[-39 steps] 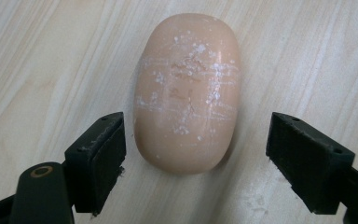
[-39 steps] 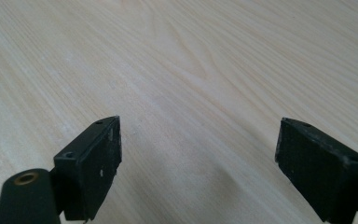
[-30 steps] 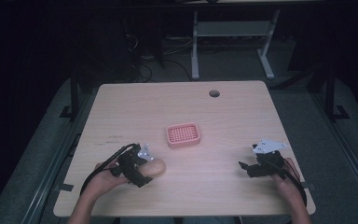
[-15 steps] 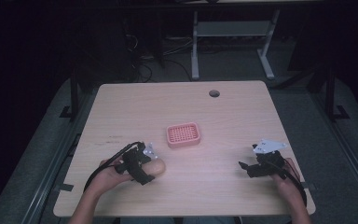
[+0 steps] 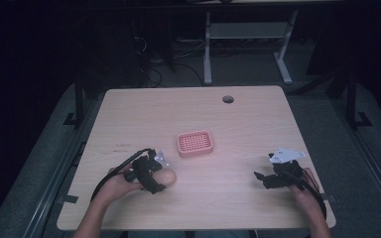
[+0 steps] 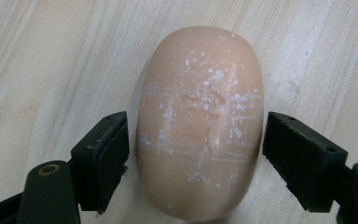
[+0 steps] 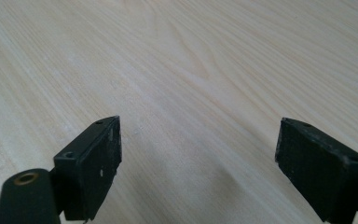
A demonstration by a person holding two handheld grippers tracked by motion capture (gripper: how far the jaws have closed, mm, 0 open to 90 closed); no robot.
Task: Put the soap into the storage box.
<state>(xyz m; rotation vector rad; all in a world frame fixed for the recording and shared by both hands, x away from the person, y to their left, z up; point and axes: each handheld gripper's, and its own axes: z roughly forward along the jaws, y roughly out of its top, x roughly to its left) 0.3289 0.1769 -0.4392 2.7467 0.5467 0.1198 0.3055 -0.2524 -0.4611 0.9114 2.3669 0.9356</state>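
Observation:
A peach-coloured oval bar of soap [image 6: 200, 130] with white scuffs lies on the wooden table; in the high view the soap [image 5: 167, 176] sits at the front left. My left gripper [image 5: 156, 179] [image 6: 196, 149] is open with one jaw on each side of the soap, a small gap showing on both sides. A pink slotted soap dish [image 5: 195, 143] stands near the table's middle, apart from the soap. My right gripper [image 5: 262, 179] [image 7: 198, 163] rests open at the front right, bare wood between its jaws.
The table [image 5: 129, 119] has a round cable hole [image 5: 227, 99] near its far edge. A metal-legged stand [image 5: 245, 34] and cables sit on the dark floor beyond. The person's forearms come in from the bottom edge.
My left gripper has crept slightly further over the soap. The right gripper and the dish stay put.

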